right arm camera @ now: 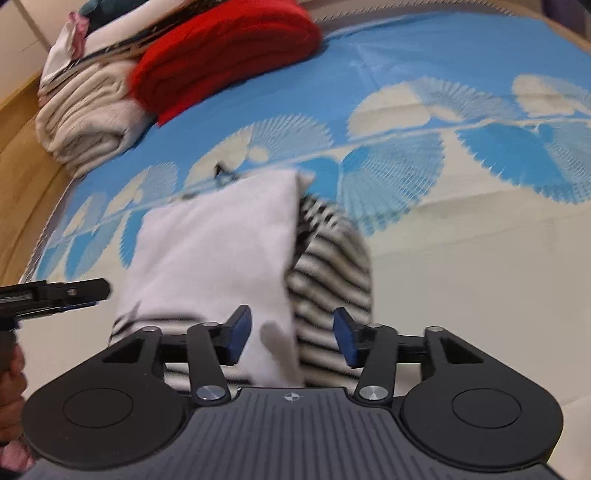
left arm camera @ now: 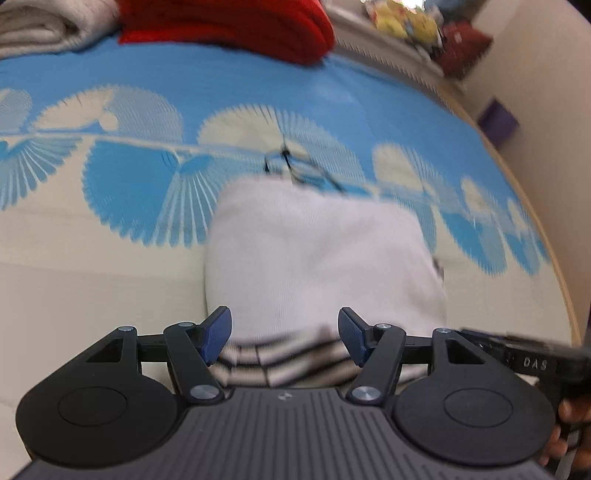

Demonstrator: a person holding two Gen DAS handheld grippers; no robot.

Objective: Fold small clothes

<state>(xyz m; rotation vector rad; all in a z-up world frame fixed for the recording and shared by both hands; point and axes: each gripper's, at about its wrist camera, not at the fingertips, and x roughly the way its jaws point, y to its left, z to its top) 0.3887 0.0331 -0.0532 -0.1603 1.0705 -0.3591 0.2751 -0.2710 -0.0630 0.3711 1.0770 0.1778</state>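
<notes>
A small white garment (left arm camera: 317, 254) lies folded on the blue-and-cream bedspread (left arm camera: 110, 206), with a black-and-white striped part (left arm camera: 280, 360) at its near edge. My left gripper (left arm camera: 284, 336) is open just above that striped edge, holding nothing. In the right wrist view the white garment (right arm camera: 214, 251) has a striped sleeve (right arm camera: 328, 266) lying along its right side. My right gripper (right arm camera: 291, 338) is open over the near edge, where white and stripes meet. The left gripper's side (right arm camera: 55, 291) shows at the left.
A folded red garment (right arm camera: 229, 55) and a stack of folded cream cloth (right arm camera: 88, 114) sit at the far side of the bed. A wooden bed frame (right arm camera: 22, 122) runs along the left. Toys on a shelf (left arm camera: 406, 22) stand beyond the bed.
</notes>
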